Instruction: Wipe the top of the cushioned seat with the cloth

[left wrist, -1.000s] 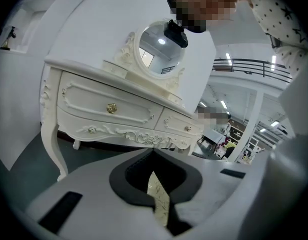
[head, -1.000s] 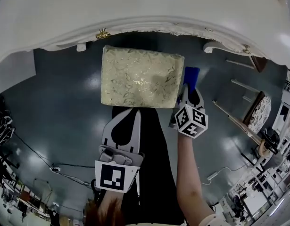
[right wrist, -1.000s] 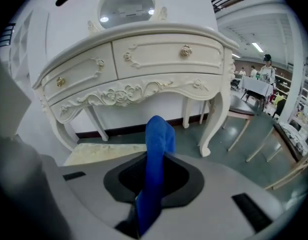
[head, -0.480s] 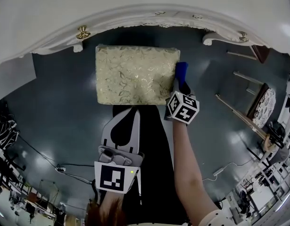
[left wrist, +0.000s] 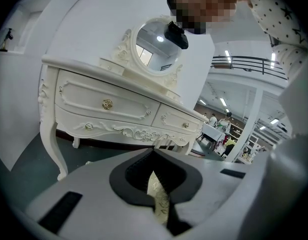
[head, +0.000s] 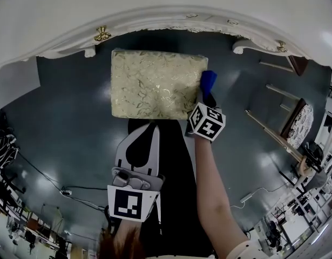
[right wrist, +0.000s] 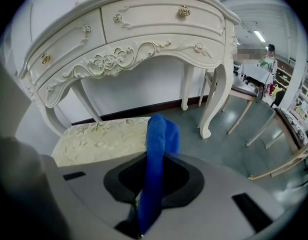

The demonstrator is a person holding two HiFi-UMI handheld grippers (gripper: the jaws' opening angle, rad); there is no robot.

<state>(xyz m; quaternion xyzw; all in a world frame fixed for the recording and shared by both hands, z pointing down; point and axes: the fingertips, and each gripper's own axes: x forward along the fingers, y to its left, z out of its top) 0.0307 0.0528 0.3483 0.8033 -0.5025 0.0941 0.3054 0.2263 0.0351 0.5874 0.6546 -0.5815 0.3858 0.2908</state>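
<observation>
Grey-blue floor (head: 68, 112) lies bare and wide at the left, with a thin cable (head: 41, 174) trailing across it. The left gripper (head: 153, 127) hangs low in the head view, short of the seat's near edge. Its jaws are drawn together with only a slit between them and hold nothing; a strip of the seat's pattern shows through that slit in the left gripper view.

Ahead stands the cushioned seat (head: 157, 85), a rectangular pad in pale gold brocade, flat on the floor. Its far edge is close under the front of the white dressing table (head: 155, 15). The table's drawers (left wrist: 108, 104) with gilt knobs are all closed, so their contents cannot be seen; an oval mirror (left wrist: 154, 49) stands on top.

At the seat's right edge, near the far corner, the right gripper (head: 207, 97) has its jaws clamped on the blue cloth (head: 208, 81). The cloth stands up out of them in a folded bunch (right wrist: 159, 144); whether it touches the fabric cannot be told.

Right of that the floor is open as far as the table's curved leg (head: 246, 46); wooden chair legs (head: 273, 139) stand beyond it.
</observation>
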